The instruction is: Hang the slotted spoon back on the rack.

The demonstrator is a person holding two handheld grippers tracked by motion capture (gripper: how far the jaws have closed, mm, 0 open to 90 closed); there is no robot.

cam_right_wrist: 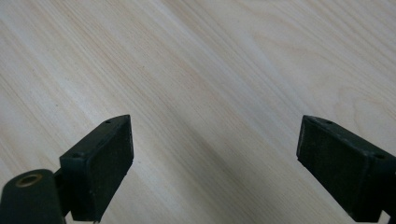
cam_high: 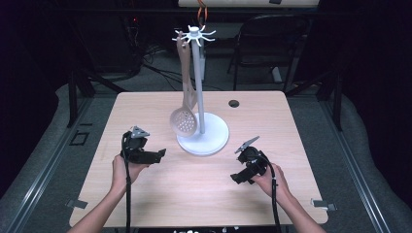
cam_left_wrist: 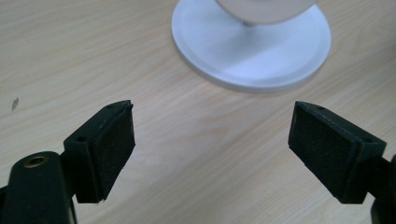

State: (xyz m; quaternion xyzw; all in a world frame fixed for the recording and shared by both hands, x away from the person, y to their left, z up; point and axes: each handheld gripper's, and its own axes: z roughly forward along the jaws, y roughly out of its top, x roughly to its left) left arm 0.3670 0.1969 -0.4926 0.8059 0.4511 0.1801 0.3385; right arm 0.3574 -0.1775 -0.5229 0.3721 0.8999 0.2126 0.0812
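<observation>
A white utensil stand point(cam_high: 197, 87) with a round base point(cam_high: 212, 142) rises at the middle of the wooden table point(cam_high: 145, 104). From one of its top hooks hangs a beige slotted spoon point(cam_high: 184, 116), its bowl low beside the pole. My left gripper point(cam_high: 160, 154) is held low over the table left of the base, open, nothing between its jaws. In the left gripper view the base point(cam_left_wrist: 280, 56) lies just ahead of the pads point(cam_left_wrist: 112, 149). My right gripper point(cam_high: 236, 177) rests right of the base, open over bare wood point(cam_right_wrist: 210, 93).
A round cable hole point(cam_high: 233, 103) sits in the table's far right part. A black chair point(cam_high: 269, 39) stands behind the table. Dark frame legs flank both sides on the grey floor.
</observation>
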